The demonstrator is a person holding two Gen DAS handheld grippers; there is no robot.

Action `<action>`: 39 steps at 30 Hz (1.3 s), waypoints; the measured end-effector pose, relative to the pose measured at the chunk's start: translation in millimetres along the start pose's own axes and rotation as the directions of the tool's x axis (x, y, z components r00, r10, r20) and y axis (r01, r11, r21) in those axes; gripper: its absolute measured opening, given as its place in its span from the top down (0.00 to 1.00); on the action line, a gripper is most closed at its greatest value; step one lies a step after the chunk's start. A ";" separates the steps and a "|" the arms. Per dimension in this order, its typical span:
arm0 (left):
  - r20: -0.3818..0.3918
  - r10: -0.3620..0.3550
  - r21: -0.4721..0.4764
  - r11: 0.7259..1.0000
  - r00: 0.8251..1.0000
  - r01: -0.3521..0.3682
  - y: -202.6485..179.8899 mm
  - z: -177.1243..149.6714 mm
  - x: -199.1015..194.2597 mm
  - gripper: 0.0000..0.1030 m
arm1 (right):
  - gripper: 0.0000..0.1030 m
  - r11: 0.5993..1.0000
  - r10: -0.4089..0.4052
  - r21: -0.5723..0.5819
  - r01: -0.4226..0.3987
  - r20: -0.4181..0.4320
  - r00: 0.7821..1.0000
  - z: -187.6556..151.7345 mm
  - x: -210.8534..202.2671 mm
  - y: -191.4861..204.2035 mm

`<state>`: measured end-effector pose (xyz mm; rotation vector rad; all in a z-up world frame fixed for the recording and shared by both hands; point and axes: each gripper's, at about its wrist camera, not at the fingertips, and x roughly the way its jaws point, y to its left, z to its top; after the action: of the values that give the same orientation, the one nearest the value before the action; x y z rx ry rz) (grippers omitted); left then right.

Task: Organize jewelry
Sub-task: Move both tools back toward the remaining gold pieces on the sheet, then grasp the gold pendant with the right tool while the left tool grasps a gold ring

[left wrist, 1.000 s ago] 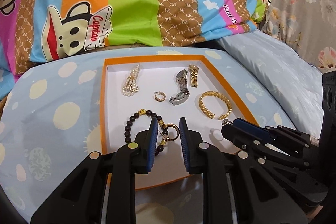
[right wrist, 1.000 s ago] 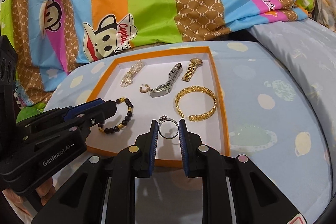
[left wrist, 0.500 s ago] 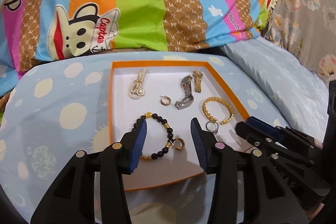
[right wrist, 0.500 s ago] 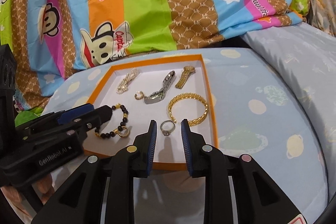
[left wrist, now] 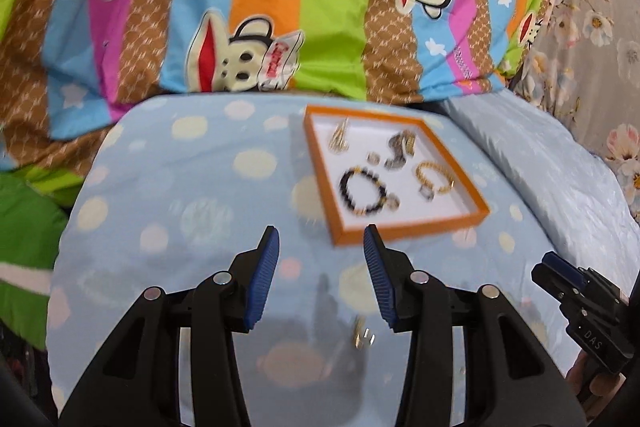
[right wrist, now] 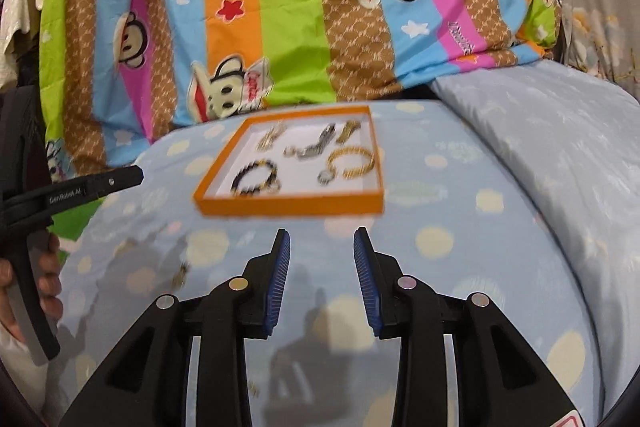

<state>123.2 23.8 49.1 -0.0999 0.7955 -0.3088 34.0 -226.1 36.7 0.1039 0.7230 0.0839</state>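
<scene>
Both hand-held grippers, left (left wrist: pixel 318 241) and right (right wrist: pixel 321 243), have just been opening, empty, pulled back from the orange-rimmed white cardboard tray (right wrist: pixel 288 206) holding the released rings: placement apparently done.

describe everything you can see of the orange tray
The orange tray is a shallow rectangular box with a low orange rim and white floor, likely card. It lies flat on the dotted blue bedding, ahead of both tools, touched by neither. Bracelets, rings and watches rest inside, blurred.

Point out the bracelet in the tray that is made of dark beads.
The black beaded bracelet at the tray's near-left corner; the other bracelet is an open gold cuff.
</scene>
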 end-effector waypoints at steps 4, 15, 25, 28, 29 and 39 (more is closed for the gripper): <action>-0.048 0.014 -0.019 1.000 0.999 -0.015 9.7 -33.7 -6.7 0.59 | 0.68 0.999 0.027 -0.037 -0.029 -0.059 0.998 -31.0 -3.1 20.1; -0.132 -0.007 -0.056 0.998 0.991 0.000 11.3 -85.5 -8.2 0.59 | 0.70 0.994 0.045 -0.089 -0.062 -0.178 0.983 -68.9 20.6 49.7; -0.147 -0.030 -0.046 0.999 0.989 0.024 1.0 -91.0 -5.0 0.59 | 0.88 0.996 0.031 -0.078 -0.046 -0.178 0.983 -70.5 17.6 46.4; -0.151 -0.033 -0.026 0.999 0.988 0.029 -7.1 -87.3 0.1 0.59 | 0.88 0.997 0.033 -0.066 -0.045 -0.170 0.985 -69.8 15.7 44.3; -0.156 -0.034 -0.021 0.999 0.987 0.032 -9.2 -85.9 2.2 0.59 | 0.88 0.997 0.034 -0.060 -0.044 -0.164 0.986 -69.5 14.4 43.0; -0.158 -0.018 0.031 0.999 0.987 0.024 -32.9 -66.3 39.1 0.59 | 0.88 0.999 0.050 -0.011 -0.052 -0.144 0.988 -65.8 9.0 30.5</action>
<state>93.8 -17.7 -17.4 -0.0536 0.9468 -0.3527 -4.3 -190.5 -14.4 0.1026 0.8634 0.1470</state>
